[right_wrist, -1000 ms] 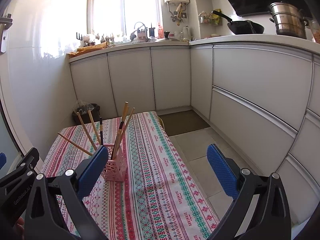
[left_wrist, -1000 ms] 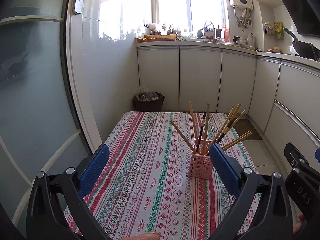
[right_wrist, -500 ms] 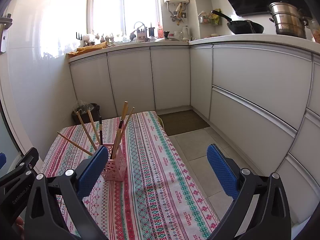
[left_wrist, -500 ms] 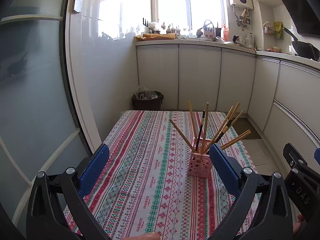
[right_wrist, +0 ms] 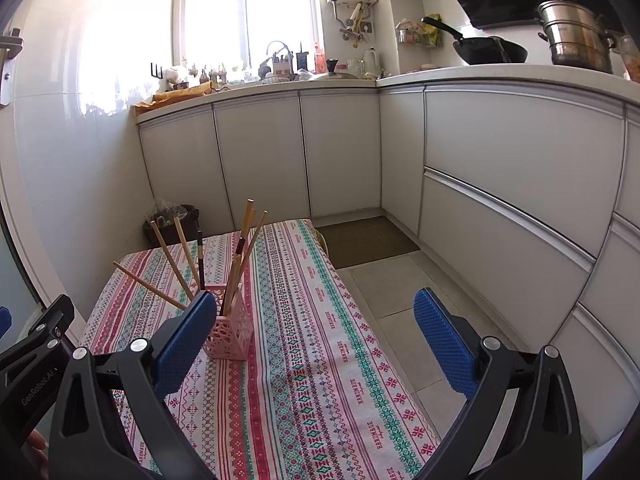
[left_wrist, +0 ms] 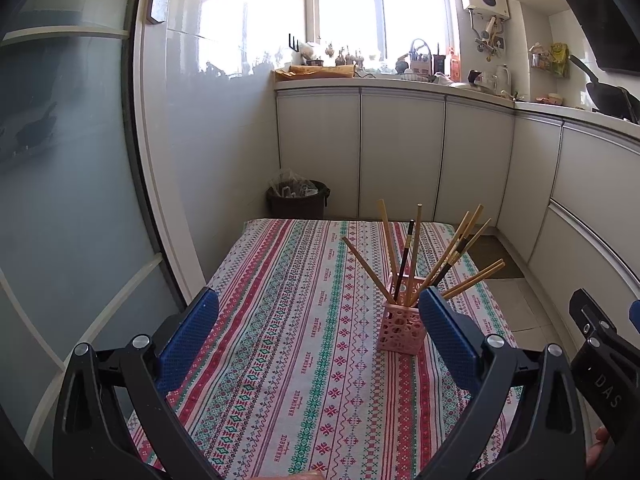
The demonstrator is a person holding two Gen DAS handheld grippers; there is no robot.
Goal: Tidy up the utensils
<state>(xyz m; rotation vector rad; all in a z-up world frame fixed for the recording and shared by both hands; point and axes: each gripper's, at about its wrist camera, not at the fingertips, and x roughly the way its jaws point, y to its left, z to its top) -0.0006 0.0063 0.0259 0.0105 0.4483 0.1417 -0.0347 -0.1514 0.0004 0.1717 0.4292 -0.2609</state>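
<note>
- Hovering over the tabletop with its striped red, green and white patterned cloth: left claw, blue pads spread wide, nothing between them.
- Right claw likewise spread and empty, held above the cloth's right edge and the tiled floor.
- Pink perforated plastic square holder stands upright on the cloth, just ahead of the left claw's right pad.
- Wooden chopsticks plus a couple of dark ones sit in the holder, fanned outward.
- Dark waste bin sits on the floor beyond the far end.

tablecloth — "HANDMADE"; claw — "DAS"
</note>
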